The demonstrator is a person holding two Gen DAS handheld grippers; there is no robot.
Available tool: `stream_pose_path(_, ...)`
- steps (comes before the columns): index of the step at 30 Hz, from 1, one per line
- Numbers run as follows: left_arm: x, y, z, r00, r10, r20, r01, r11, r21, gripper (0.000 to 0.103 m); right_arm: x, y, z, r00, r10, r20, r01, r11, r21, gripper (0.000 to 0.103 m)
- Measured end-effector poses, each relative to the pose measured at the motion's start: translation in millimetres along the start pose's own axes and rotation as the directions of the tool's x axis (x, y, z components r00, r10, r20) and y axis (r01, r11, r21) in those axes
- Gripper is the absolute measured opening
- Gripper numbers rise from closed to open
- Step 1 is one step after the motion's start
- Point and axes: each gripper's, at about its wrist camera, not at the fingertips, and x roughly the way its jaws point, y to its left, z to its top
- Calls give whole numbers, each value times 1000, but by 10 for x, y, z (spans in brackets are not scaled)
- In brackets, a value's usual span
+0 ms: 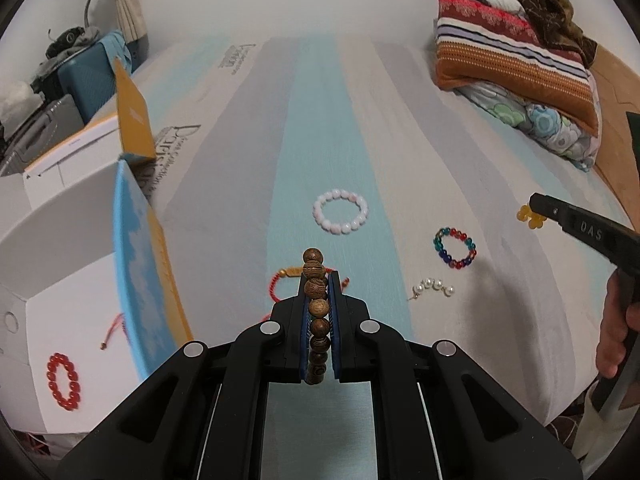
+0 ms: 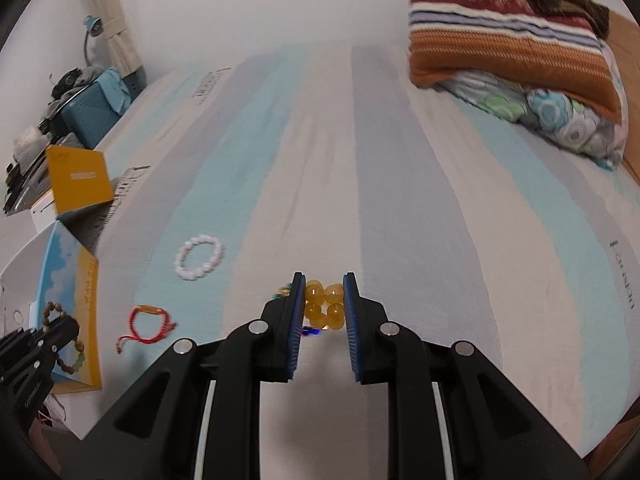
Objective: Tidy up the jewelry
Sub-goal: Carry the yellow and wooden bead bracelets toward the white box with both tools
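My left gripper (image 1: 319,280) is shut on a brown wooden bead bracelet (image 1: 315,280), held above the striped bed sheet beside the white box (image 1: 60,280). My right gripper (image 2: 323,282) is around a yellow bead bracelet (image 2: 323,305) that lies between the blue pads; the jaws stand close beside it, contact unclear. On the sheet lie a pale pink bead bracelet (image 1: 341,211), a multicoloured bead bracelet (image 1: 455,248), a pearl piece (image 1: 434,288) and a red cord bracelet (image 2: 148,322). A red bead bracelet (image 1: 64,380) lies in the box.
The box's blue and yellow lid (image 1: 140,264) stands up at its right side. A second yellow-lidded box (image 1: 132,116) sits behind. Folded blankets (image 1: 516,60) are piled at the far right. A blue case (image 1: 88,80) stands off the bed at far left.
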Motion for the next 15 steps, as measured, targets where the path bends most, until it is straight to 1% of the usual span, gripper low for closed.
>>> stream_pose_path(9,-336,345,136,999,24,35,-22,999,-45,7,-244,655,79,999,38,23,-36,997,-75,18)
stream_pose_path(15,-593,745,118,996,59,59,-54,995,-87,7,-398,1172,70,996,80,40,-75,989,-130,18)
